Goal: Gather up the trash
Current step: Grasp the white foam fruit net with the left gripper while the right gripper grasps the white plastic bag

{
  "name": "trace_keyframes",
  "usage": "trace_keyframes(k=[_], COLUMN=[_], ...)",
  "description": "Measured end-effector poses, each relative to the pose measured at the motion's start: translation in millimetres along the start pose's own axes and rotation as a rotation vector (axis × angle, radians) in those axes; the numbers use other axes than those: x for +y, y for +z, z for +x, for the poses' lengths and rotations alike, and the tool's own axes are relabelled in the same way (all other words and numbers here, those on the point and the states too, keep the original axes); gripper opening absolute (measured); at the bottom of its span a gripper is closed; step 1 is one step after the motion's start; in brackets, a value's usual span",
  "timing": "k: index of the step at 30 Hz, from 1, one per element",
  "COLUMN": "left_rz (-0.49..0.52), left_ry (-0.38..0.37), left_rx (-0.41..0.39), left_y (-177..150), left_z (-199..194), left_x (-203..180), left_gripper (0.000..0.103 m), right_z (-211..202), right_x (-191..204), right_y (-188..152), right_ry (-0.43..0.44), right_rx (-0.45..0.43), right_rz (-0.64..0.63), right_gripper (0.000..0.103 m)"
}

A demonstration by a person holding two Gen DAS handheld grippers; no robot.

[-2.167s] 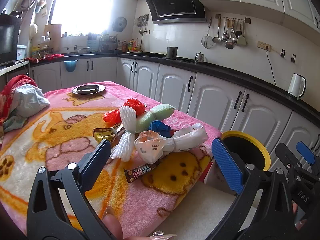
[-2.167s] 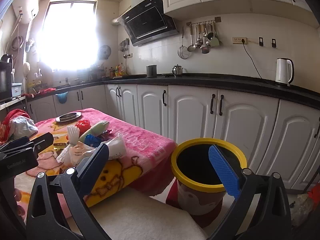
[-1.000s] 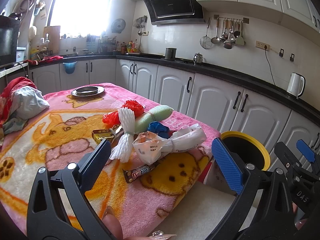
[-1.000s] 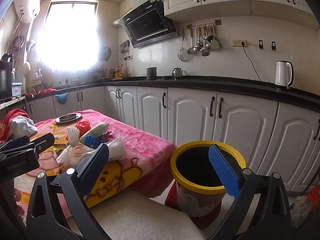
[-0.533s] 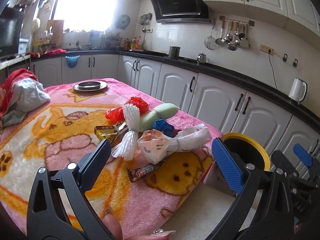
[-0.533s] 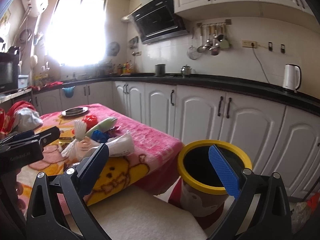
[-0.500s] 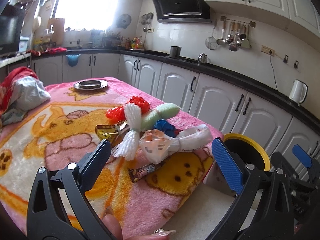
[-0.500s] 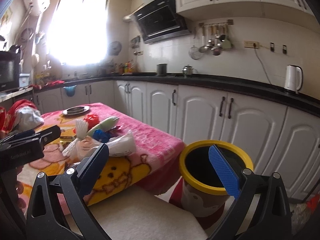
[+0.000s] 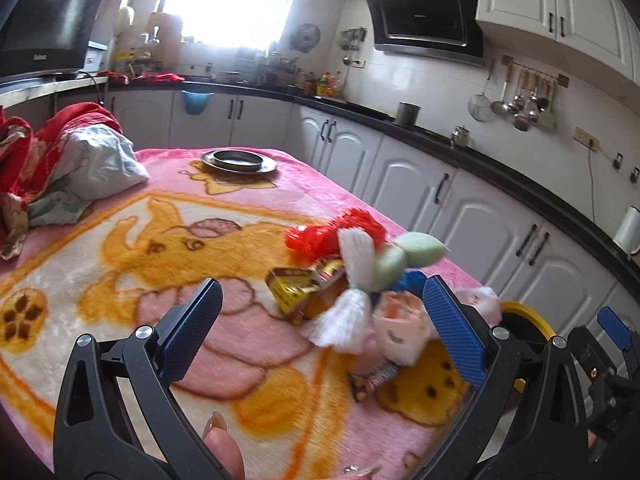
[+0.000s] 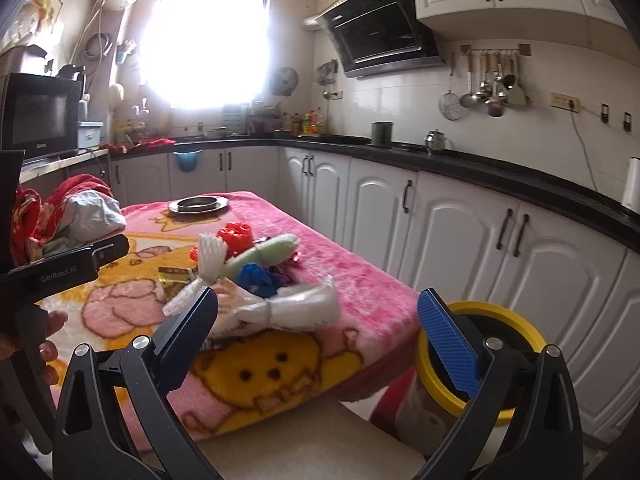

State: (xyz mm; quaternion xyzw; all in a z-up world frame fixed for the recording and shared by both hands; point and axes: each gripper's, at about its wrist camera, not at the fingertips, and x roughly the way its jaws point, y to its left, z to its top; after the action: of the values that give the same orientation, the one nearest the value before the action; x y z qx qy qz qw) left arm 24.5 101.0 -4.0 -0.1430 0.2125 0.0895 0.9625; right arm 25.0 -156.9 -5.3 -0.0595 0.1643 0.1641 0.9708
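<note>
Right now both grippers hang with jaws spread wide, gripping nothing. Nearest, the left gripper hovers low over the blanket, and it looks the closer of the two to the work. Just ahead and slightly right of it sits the trash pile: a candy bar nearest, then a white tassel whose long axis runs away from the jaws. Beyond the table's right corner, lower down, stands the yellow-rimmed bin, just ahead of the right gripper.
</note>
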Motion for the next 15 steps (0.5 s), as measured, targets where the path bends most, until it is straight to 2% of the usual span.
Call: trace_keyframes(k=[4, 9, 15], left_rz=[0.008, 0.07, 0.119], left_ry=[-0.004, -0.02, -0.037], left_rx=[0.019, 0.051, 0.108], left_y=[9.0, 17.7, 13.1], left_z=[10.8, 30.5, 57.7], left_x=[0.0, -8.9, -10.6], left_gripper=[0.092, 0.092, 0.092], right_z=[22.9, 57.6, 91.1], right_x=[-1.5, -14.4, -29.0], right_y=[10.7, 15.9, 19.1], right_ry=[0.023, 0.015, 0.013], right_rx=[0.022, 0.078, 0.138], right_rz=[0.015, 0.053, 0.082], right_gripper=[0.097, 0.097, 0.095])
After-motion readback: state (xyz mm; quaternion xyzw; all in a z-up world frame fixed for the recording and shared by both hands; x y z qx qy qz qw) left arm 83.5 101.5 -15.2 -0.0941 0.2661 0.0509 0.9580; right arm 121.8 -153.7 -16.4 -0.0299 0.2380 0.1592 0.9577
